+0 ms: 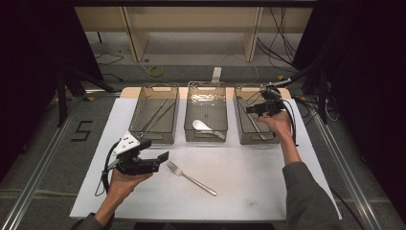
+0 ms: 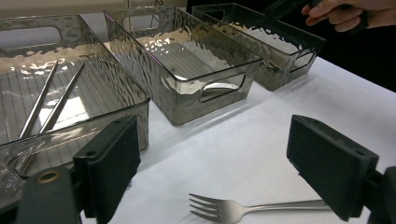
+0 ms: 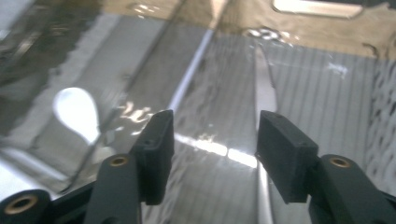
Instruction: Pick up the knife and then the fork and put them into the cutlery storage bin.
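Left tool (image 1: 160, 158) gapes beside fork (image 1: 190, 178); right tool (image 1: 252, 109) opens over bin (image 1: 255, 139).

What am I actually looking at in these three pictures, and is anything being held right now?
A person stands at a white table with a hand-held two-jaw gripper in each hand. The high view looks down from above; each of the other two comes from a camera on a gripper, looking along its black jaws.

Three clear bins stand in a row: the left bin holds chopsticks, the middle bin a spoon, and the right bin a knife.

A fork lies on the table in front of the left gripper, whose jaws are open.

The right gripper hangs over the right bin, jaws apart, above the knife. Nothing is held.
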